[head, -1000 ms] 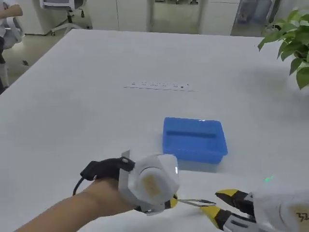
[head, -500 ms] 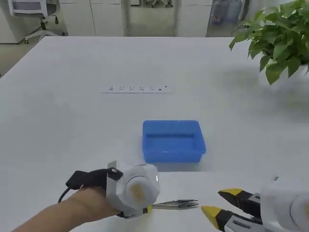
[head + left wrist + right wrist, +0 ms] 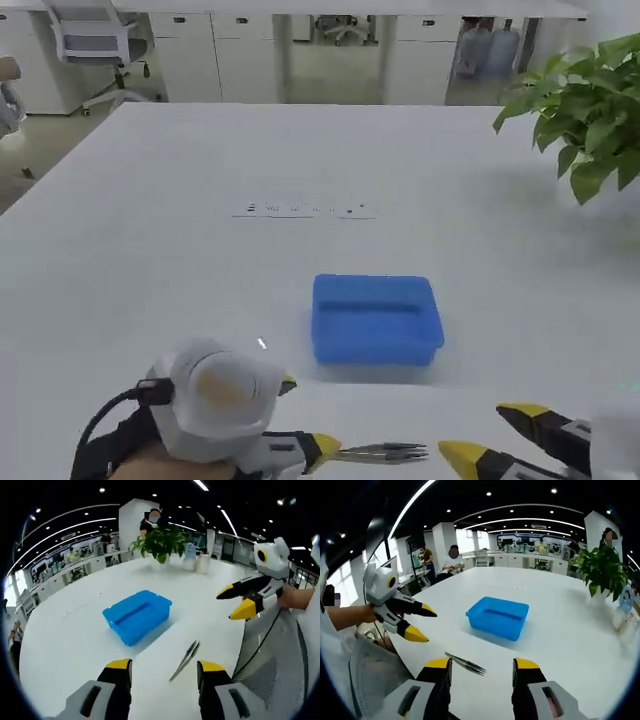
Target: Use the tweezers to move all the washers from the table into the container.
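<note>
The left gripper (image 3: 165,666) has its yellow-tipped jaws spread apart and holds nothing, and the right gripper (image 3: 481,663) is likewise spread and empty. The tweezers (image 3: 185,660) lie flat on the white table (image 3: 150,220) in the gap between the two grippers, touched by neither, with the tips of both grippers pointing in toward them in the head view. Just beyond the tweezers stands the blue container (image 3: 375,340), whose inside looks bare from all three views. Well beyond that, a short row of small pale items (image 3: 305,209) sits on the table; they are too blurred to identify, but they are probably the washers. Judged from this, the task has hardly begun: no washer appears to be in the container, and the tweezers have not yet been picked up, so that grasp looks like the step in hand.
</note>
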Motion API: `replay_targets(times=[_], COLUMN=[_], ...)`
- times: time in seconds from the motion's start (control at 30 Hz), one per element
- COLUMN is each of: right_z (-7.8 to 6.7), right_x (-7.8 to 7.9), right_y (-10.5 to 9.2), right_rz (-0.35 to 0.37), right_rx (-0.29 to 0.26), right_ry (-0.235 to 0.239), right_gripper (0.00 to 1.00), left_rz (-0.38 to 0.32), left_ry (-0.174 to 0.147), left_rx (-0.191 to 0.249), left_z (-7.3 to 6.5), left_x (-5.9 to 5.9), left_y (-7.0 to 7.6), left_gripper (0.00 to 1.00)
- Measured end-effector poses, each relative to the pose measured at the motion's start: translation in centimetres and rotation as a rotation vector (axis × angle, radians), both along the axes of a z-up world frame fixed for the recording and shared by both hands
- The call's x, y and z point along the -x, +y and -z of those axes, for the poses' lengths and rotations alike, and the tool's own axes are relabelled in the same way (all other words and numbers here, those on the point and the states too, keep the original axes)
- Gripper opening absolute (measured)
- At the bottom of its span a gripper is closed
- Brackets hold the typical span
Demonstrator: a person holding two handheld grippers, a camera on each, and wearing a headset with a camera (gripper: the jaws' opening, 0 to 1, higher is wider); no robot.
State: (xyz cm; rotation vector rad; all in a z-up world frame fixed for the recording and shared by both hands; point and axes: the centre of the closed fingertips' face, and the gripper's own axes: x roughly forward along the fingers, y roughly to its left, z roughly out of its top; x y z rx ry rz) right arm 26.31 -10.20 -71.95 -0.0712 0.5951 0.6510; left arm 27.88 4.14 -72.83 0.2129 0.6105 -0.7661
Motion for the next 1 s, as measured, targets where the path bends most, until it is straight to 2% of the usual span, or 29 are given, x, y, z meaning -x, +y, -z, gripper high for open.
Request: replay_targets(times=[0.03,0.17,0.23,0.3,0.47,0.5,0.6,0.83,1.0], right_z=[-0.1,-0.6,-0.9,-1.2,-1.3,-1.6,-1.9,-2.2,-2.1], right_x=[-0.1,-0.1,-0.4,-0.7,-1.2,-1.3,-1.4,-1.7,-2.0], right_y=[-0.1,-0.2,-0.3,-0.4,-0.2,-0.1,-0.1,-0.3,-0.6], right_rz=[0.003,0.001,0.007,0.014,0.023,0.024,0.025,0.046,0.050], right_rx=[0.008,0.027,0.023,0.016,0.009,0.016,0.021,-0.004,0.013], right_ry=[-0.009,-0.020,-0.030,-0.043,-0.052,-0.076,-0.092,-0.097,-0.101], right_gripper=[0.48,0.57,0.63,0.67,0.77,0.78,0.80,0.86,0.87], left_rz=[-0.041,-0.145,-0.194,-0.203,-0.300,-0.300,-0.318,-0.333,-0.350], left_ry=[-0.035,-0.060,-0.074,-0.093,-0.135,-0.134,-0.134,-0.143,-0.155], left_rx=[0.015,0.038,0.027,0.037,0.055,0.055,0.055,0.065,0.066], left_z=[-0.8,-2.2,-2.7,-3.1,-3.7,-3.6,-3.6,-4.2,-4.6], left_x=[-0.2,0.0,-0.1,-0.1,-0.5,-0.4,-0.4,-0.2,-0.5], left_y=[0.6,2.1,2.8,2.9,4.0,4.1,4.3,4.5,4.9], left_gripper=[0.55,0.73,0.79,0.85,0.99,0.99,0.99,0.99,0.99])
